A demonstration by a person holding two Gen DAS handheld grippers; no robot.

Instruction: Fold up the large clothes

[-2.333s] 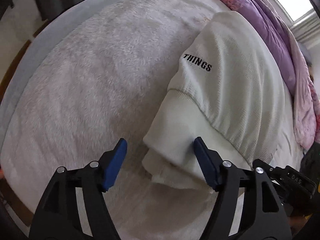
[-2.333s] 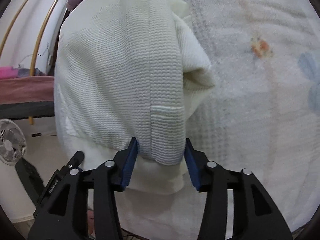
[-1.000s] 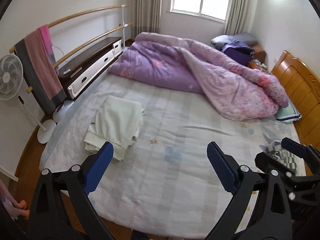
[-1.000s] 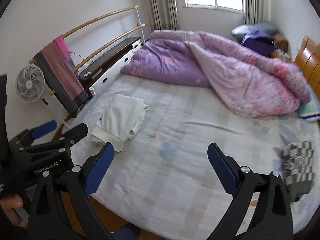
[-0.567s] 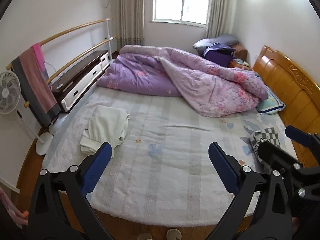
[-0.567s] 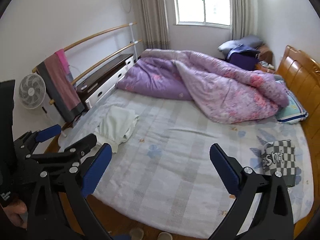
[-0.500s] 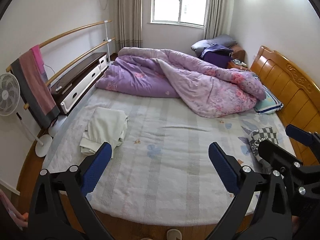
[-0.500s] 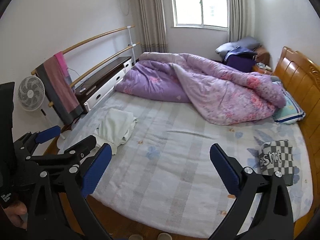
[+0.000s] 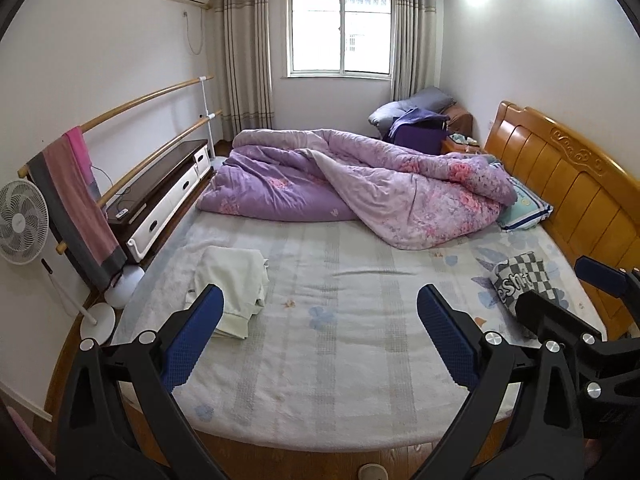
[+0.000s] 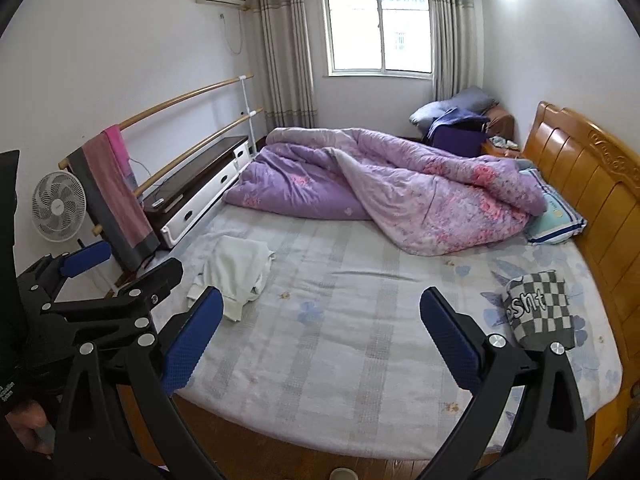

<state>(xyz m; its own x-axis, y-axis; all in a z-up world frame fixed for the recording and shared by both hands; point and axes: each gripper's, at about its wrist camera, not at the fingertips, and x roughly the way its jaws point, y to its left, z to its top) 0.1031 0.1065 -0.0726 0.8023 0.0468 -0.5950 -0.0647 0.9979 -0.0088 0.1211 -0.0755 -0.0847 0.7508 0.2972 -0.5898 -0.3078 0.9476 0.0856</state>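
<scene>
A folded cream sweatshirt [image 9: 230,284] lies on the left side of the bed [image 9: 332,344]; it also shows in the right wrist view [image 10: 236,268]. A folded black-and-white checkered garment [image 9: 520,278] lies at the right side near the headboard, also in the right wrist view [image 10: 538,310]. My left gripper [image 9: 318,330] is open and empty, held back from the foot of the bed. My right gripper [image 10: 320,330] is open and empty too, beside it. The left gripper's body shows at the left of the right wrist view [image 10: 100,300].
A crumpled purple quilt [image 9: 360,192] covers the far half of the bed. A wooden headboard [image 9: 572,184] stands at the right. A rail with a pink towel [image 9: 76,200], a fan [image 9: 22,224] and a low cabinet [image 9: 160,196] line the left wall.
Both grippers let go of the cream sweatshirt and pulled far back from the bed, opening wide. The view rose from the garment to the whole room.
</scene>
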